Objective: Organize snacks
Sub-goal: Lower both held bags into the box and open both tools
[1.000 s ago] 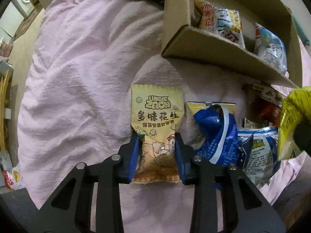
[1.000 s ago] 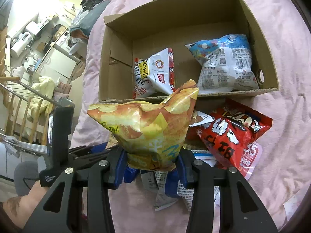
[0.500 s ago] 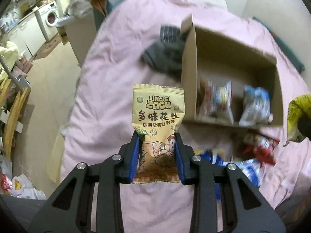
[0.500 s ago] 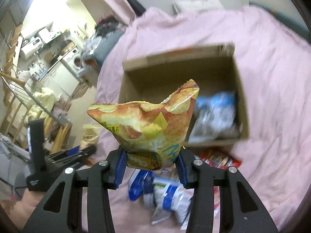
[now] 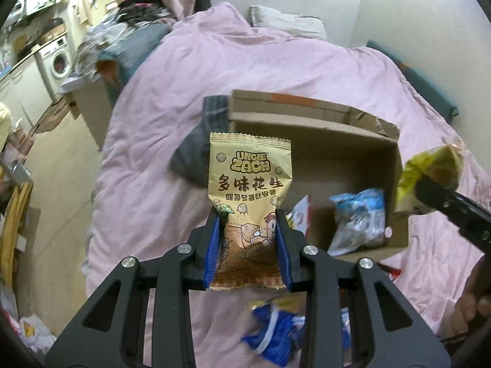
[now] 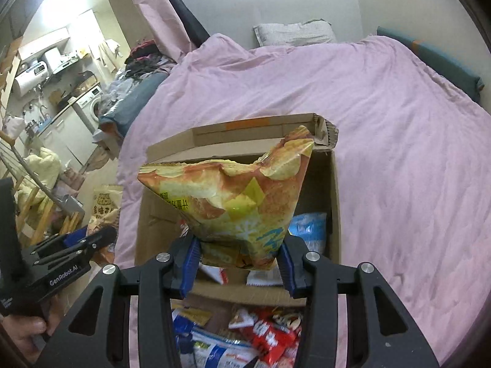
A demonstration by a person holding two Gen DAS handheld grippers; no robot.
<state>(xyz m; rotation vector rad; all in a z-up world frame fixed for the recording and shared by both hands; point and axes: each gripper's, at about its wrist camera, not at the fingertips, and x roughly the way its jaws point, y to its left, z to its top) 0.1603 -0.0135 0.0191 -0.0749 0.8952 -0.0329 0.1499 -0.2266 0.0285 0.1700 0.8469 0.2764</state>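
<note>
Pink bedding covers the bed, and your cardboard box sits open on it. You hold two snacks up in the air above the near edge of the box. Your left gripper pinches the tan peanut bag by its lower half, standing upright. Your right gripper pinches the yellow chip bag at its bottom corner. Carry each bag over the open box before you let go, and drop them beside the blue snack bag inside, not on the loose snacks lying on the bed in front. Both grippers point down at a slant toward the box.
</note>
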